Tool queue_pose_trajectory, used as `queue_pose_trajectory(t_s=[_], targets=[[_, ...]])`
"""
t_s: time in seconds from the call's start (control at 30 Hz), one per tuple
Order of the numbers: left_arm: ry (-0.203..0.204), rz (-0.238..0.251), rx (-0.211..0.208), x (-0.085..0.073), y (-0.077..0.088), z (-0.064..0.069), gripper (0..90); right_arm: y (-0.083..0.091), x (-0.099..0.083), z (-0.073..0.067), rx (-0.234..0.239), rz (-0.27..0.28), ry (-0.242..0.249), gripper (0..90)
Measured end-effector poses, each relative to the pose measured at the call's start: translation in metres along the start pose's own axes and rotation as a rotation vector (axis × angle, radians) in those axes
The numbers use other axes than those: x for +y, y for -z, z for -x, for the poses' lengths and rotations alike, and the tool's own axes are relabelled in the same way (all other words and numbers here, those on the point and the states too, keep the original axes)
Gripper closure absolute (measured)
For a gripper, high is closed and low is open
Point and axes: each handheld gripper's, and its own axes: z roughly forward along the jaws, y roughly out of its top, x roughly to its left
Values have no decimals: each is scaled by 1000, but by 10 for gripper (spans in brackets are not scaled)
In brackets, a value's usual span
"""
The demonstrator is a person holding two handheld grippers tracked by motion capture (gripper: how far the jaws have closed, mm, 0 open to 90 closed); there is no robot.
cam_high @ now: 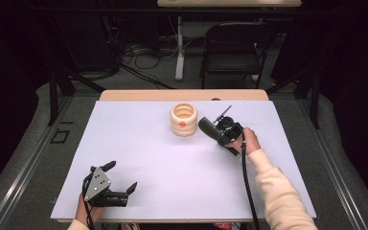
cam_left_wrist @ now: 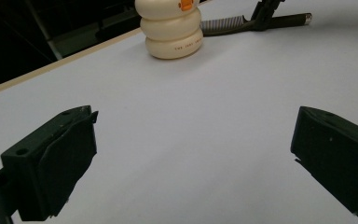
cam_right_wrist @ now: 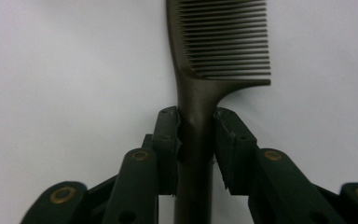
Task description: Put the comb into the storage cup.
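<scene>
While the left gripper (cam_high: 120, 178) rests spread, the right gripper (cam_right_wrist: 196, 135) (angled low) pinches the comb (cam_right_wrist: 214, 51).

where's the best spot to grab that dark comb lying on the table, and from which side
Grip the comb on its narrow handle just below the teeth, coming in along the handle from its free end. The handle is slim and even-sided, so the two jaws can close flat on its sides, while the teeth offer no firm surface. The right gripper already pinches it there.
</scene>
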Motion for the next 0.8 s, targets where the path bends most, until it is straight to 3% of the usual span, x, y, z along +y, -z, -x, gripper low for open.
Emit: queue_pose_trajectory(t_s=[0.27,0.5,0.8], targets=[[-5,0,2,0,1,0,1,2,-3,3,23,16,-45,721],[-5,2,4,0,2,0,1,13,-6,7,27,64,-39,721],[-6,1,4,0,2,0,1,22,-14,11,49,116,-77,720]])
